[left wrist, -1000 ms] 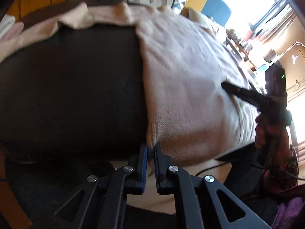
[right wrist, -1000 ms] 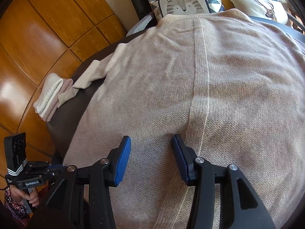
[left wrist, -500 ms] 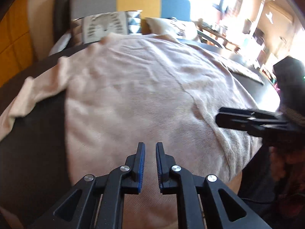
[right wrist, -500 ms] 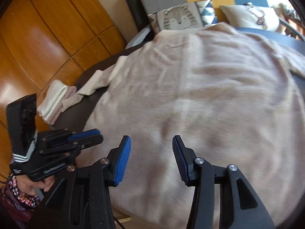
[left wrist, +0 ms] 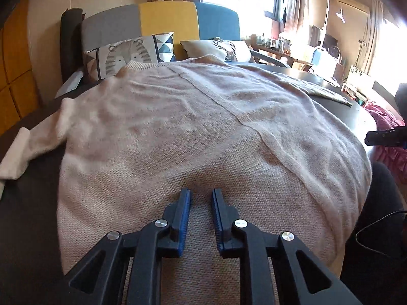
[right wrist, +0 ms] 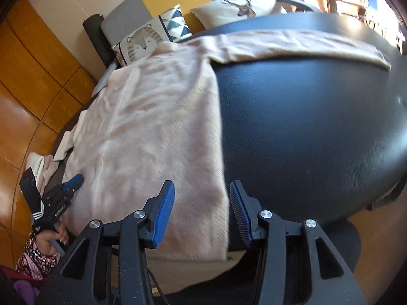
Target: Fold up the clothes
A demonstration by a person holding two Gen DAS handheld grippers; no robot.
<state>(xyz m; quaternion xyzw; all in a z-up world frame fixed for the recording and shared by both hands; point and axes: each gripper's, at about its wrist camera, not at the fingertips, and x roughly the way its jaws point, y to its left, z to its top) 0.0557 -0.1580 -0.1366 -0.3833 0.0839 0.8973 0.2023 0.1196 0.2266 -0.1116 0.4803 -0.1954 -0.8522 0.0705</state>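
Observation:
A beige knit sweater lies spread flat on a dark round table, neck toward the sofa. My left gripper hovers over the sweater's lower body. Its jaws are opening, a narrow gap between the blue pads with only the flat knit beneath them. My right gripper stands open over the sweater's lower right corner, straddling its side edge. One sleeve stretches right across the table; the other sleeve lies off to the left. The left gripper also shows in the right wrist view.
A sofa with a tiger pillow and a deer pillow stands behind the table. A small pile of folded clothes lies at the table's left edge. A person's hand holds the left gripper. Cluttered shelves are at the back right.
My left gripper moved from the sweater's lower left corner to over its lower body, and its jaws parted a little. My right gripper slid right, from the sweater's middle to its right edge.

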